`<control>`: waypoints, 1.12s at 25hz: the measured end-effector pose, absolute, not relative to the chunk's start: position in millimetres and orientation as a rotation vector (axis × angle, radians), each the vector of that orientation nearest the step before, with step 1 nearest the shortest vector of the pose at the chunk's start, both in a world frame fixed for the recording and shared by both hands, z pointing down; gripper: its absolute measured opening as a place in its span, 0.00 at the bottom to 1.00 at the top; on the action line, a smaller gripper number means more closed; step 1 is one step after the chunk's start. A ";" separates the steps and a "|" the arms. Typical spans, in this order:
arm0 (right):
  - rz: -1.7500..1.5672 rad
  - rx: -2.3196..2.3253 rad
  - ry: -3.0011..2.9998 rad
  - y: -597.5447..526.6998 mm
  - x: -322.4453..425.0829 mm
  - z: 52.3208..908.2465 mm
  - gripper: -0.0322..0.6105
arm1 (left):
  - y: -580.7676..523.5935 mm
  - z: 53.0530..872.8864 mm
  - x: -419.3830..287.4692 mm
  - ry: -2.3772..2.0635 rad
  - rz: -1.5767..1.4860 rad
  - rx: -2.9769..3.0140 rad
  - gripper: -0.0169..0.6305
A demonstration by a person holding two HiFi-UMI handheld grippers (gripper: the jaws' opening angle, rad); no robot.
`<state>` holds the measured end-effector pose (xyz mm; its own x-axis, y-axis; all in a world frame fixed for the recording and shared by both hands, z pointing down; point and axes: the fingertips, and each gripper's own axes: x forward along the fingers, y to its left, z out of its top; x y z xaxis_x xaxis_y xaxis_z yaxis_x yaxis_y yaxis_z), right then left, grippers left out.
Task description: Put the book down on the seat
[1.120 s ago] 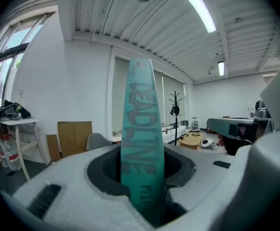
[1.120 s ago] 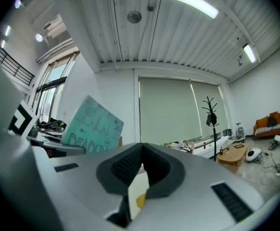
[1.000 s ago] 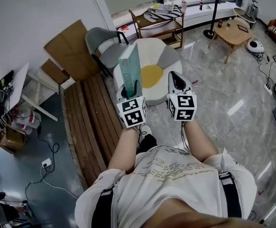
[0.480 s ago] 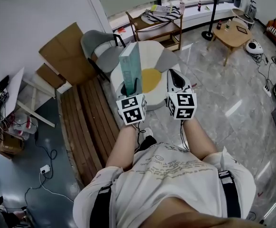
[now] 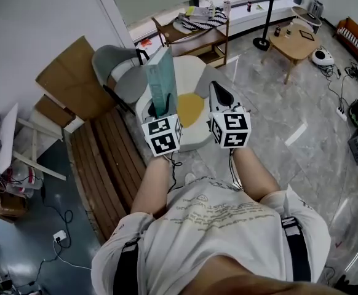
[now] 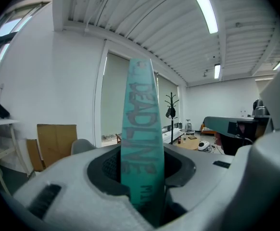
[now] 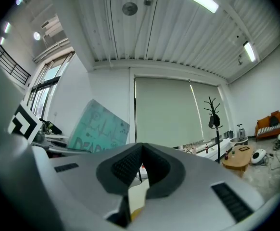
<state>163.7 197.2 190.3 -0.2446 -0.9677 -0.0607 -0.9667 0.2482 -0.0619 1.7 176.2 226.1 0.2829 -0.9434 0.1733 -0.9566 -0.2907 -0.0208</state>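
My left claw (image 6: 142,174) was closed on the book (image 6: 141,129), with its two jaws pressing on both covers near the lower edge. The book, a thin teal one, stood upright out of the claw. Its spine was turned toward the claw's camera, and dark letters ran along the spine. My right claw (image 7: 141,150) was just beside the left one, at about the same height, and it carried nothing. Its jaws were together at the tips, with only a narrow slit behind them. Seen from the right claw, the teal cover of the book was to the left and a little tilted.

The seat (image 5: 191,110), a round white pouf with a yellow patch and a grey patch, was in front of both claws and below them. The book was in the air above it, not touching it. Beyond the left claw and a little to its left stood a grey chair (image 5: 114,63), and next to this chair a sheet of cardboard (image 5: 68,78) leaned on the wall. A slatted wooden bench (image 5: 102,158) lay lower than the left claw, on its left side. Far ahead of the right claw and to its right was a low wooden table (image 5: 293,42) on the shiny floor (image 5: 290,115).
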 end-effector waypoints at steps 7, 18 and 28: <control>-0.037 -1.918 2.401 137.9 142.0 198.6 0.09 | 120.0 236.0 -21.2 -1.785 0.248 2.433 0.27; -0.039 -1.998 2.387 68.8 106.3 214.6 0.09 | 41.6 249.7 -51.6 -1.703 0.211 2.460 0.27; -0.142 -2.088 2.348 41.8 119.2 241.8 0.09 | 13.5 281.5 -39.7 -1.588 0.285 2.470 0.27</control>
<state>119.2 41.8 241.8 -0.1184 -0.9910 0.0631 -0.9913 0.1143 -0.0648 -39.7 13.5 281.5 0.4073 -0.8747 0.2625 -0.9115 -0.4075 0.0562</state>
